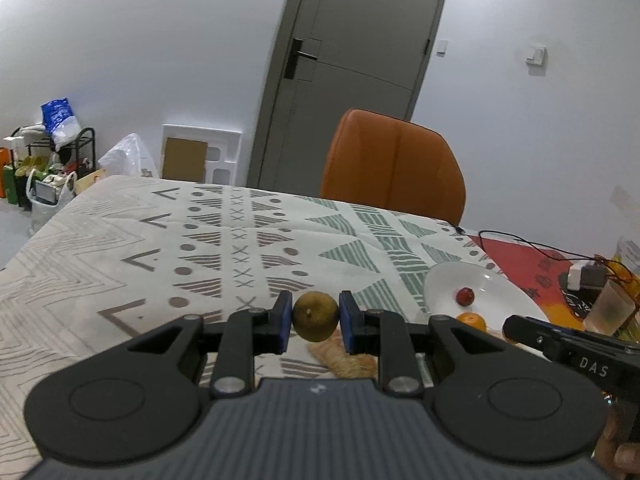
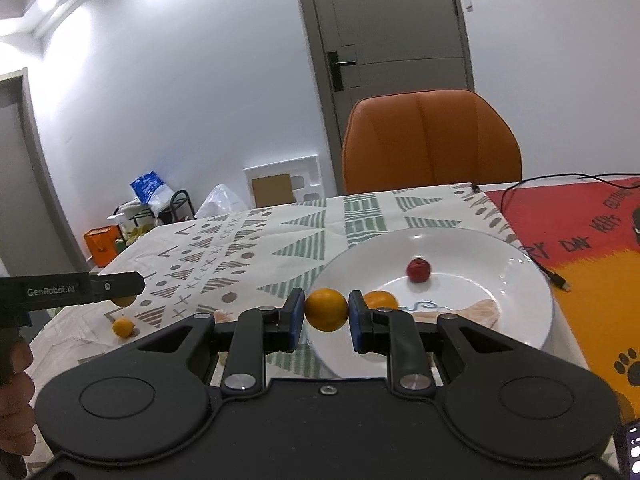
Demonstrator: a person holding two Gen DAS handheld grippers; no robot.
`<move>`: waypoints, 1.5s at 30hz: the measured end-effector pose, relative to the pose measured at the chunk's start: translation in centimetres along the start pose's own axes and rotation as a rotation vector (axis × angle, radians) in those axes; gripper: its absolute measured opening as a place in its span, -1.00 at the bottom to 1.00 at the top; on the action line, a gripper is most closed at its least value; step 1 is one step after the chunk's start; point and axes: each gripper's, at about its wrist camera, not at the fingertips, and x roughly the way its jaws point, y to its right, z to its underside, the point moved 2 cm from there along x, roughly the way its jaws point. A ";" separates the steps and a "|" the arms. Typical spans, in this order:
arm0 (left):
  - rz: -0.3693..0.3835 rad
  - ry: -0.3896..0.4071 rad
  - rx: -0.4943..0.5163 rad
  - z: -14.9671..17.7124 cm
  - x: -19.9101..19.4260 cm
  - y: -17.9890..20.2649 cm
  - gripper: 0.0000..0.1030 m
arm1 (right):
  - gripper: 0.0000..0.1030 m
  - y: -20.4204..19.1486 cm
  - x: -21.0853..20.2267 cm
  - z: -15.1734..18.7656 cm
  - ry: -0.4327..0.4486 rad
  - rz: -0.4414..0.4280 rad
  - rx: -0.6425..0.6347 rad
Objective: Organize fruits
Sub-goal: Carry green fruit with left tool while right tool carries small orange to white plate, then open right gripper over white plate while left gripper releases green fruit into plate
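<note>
My left gripper (image 1: pixel 315 317) is shut on a brownish-green round fruit (image 1: pixel 315 316), held above the patterned tablecloth, left of the white plate (image 1: pixel 444 280). My right gripper (image 2: pixel 327 309) is shut on an orange (image 2: pixel 327 309) at the plate's (image 2: pixel 520 280) left rim. On the plate lie a small red fruit (image 2: pixel 418 270), another orange (image 2: pixel 381 300) and a pale peel piece (image 2: pixel 480 312). A small orange (image 2: pixel 123 327) lies on the cloth at the left, below the left gripper's finger (image 2: pixel 116 286). The red fruit (image 1: pixel 465 296) and an orange (image 1: pixel 472 322) show in the left wrist view.
An orange chair (image 2: pixel 430 140) stands behind the table. A black cable (image 2: pixel 552 276) runs over the red-orange mat (image 2: pixel 592 240) right of the plate. A charger and a cup (image 1: pixel 608 308) sit at the far right. A peel piece (image 1: pixel 344 356) lies on the cloth under the left gripper.
</note>
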 end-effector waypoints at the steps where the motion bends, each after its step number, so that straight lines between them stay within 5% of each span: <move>1: 0.004 -0.002 0.004 0.0 0.1 0.2 -0.54 | -0.57 0.3 0.1 0.0 0.002 0.003 0.003; 30: 0.079 -0.058 0.102 0.1 5.7 7.1 -0.54 | -0.56 6.6 2.1 0.9 0.008 0.070 0.111; 45: 0.143 -0.095 0.133 0.5 8.1 10.1 -0.54 | -0.32 8.3 1.6 1.7 0.002 0.108 0.136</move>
